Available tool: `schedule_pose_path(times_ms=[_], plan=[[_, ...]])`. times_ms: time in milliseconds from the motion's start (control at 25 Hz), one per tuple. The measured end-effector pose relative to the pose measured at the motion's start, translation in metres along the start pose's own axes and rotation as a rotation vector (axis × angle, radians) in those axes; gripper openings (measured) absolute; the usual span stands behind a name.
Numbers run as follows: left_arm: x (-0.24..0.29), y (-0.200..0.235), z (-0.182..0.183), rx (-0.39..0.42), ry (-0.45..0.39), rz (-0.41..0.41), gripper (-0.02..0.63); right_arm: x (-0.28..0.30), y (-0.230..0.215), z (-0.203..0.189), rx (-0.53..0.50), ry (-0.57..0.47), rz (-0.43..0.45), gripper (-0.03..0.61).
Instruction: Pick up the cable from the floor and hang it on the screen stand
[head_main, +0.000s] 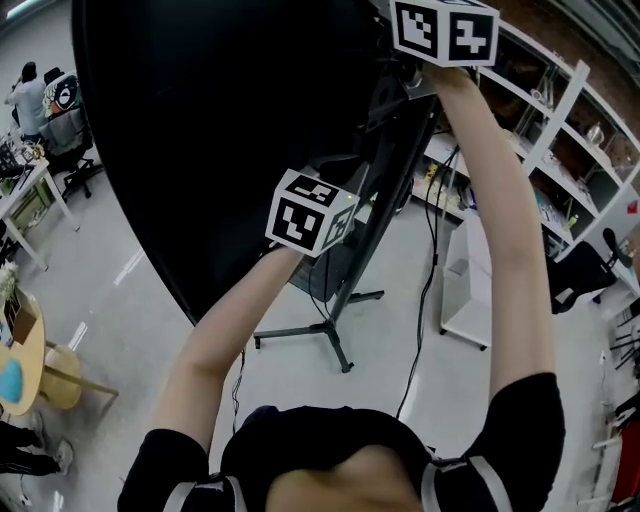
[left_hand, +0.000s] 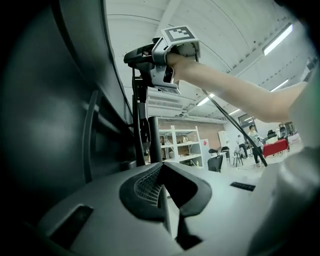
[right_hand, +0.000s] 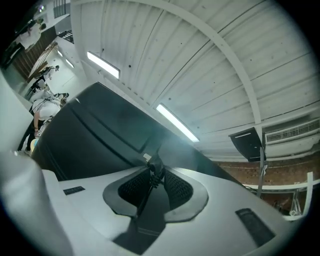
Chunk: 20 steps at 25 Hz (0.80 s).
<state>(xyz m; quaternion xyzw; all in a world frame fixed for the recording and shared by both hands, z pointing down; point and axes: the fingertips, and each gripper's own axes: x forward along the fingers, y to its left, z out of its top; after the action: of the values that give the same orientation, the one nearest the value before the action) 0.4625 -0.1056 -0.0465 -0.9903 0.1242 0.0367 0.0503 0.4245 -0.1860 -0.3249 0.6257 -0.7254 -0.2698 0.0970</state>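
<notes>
cable (right_hand: 149, 183): thin and black, pinched in my right gripper (right_hand: 155, 167). A small light tag sits on it at the jaw tips.
cable axis: it runs lengthwise down the slot between the pads. Below the grip it hangs in a long slack line toward the floor, behind my right arm.
right jaws: nearly together, pads pressing on the cable and on nothing else.
screen stand (left_hand: 137, 112): its upright's top is just beside my raised right gripper. I cannot tell whether they touch.
key relation: the hang point lies ahead of the right jaws, next to the tips, so I judge the loop must go over the stand's top from here.
nearer hand: the right. My left gripper (left_hand: 161, 167) is lower, beside the back of the screen (head_main: 200, 130).
left jaws: closed tip to tip, with nothing between them.
counts: one cable, one stand, one screen, two grippers.
</notes>
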Motion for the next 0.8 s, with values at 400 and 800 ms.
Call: schedule_pose_path(times_ms=[400,800], plan=[[0.02,0.022,-0.016,-0.036,0.018,-0.007,0.006,-0.014,-0.069,-0.014,0.003,-0.028,-0.143,0.104],[0.029,-0.007,-0.019,0.01,0.011,-0.069,0.006,-0.109,-0.144,0.006,-0.022,-0.093,-0.349,0.104]])
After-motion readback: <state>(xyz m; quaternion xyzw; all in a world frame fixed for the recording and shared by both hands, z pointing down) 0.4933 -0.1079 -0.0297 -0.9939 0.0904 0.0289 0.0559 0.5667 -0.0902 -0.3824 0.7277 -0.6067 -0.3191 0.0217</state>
